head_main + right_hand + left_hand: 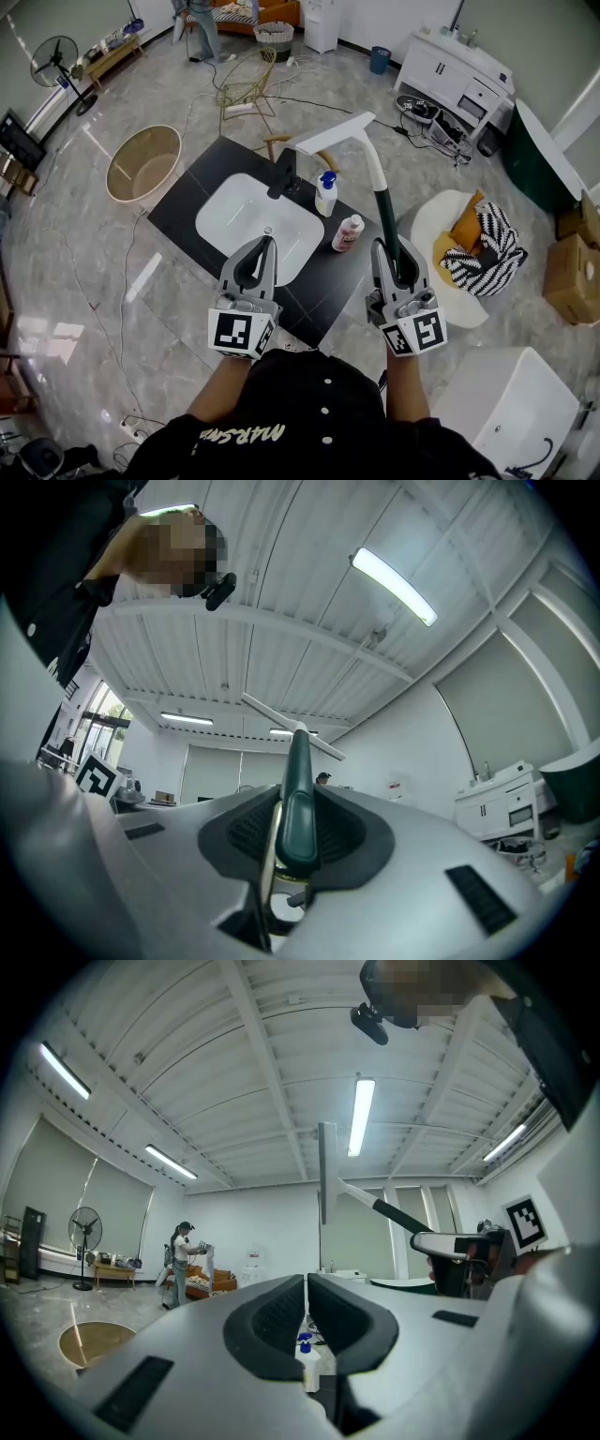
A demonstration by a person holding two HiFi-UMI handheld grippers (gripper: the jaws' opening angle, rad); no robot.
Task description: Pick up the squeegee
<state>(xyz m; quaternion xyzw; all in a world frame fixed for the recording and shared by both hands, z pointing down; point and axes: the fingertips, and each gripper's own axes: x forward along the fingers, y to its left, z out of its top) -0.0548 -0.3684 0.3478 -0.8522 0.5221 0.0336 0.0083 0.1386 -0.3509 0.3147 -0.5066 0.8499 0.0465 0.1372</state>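
Head view: the squeegee (376, 174) is off the black counter (184, 208) and in the air, clamped by its dark green handle in the right gripper (392, 251). The white neck and blade stick out ahead and upward, and the blade end hangs over the far side of the counter, above the faucet (284, 174) and the spray bottle (325, 195), touching neither. Right gripper view confirms the grip: the handle sits upright between the ribbed pads, both jaws pressed on it, with the blade crosswise at the top. By my read the pick-up is essentially done, since nothing of the tool rests on a surface. At most what is left is keeping it steady or carrying it wherever it goes next, which the pictures don't say. The left gripper (266, 242) is empty. In the left gripper view its jaws are closed against each other with only a hairline slit and nothing in it, and the squeegee shows off to that gripper's right. Pose: both hands are held out in front of the body, side by side but apart, over the near edge of the counter by the sink (217, 214). The left gripper looks about level, the right tipped slightly up.
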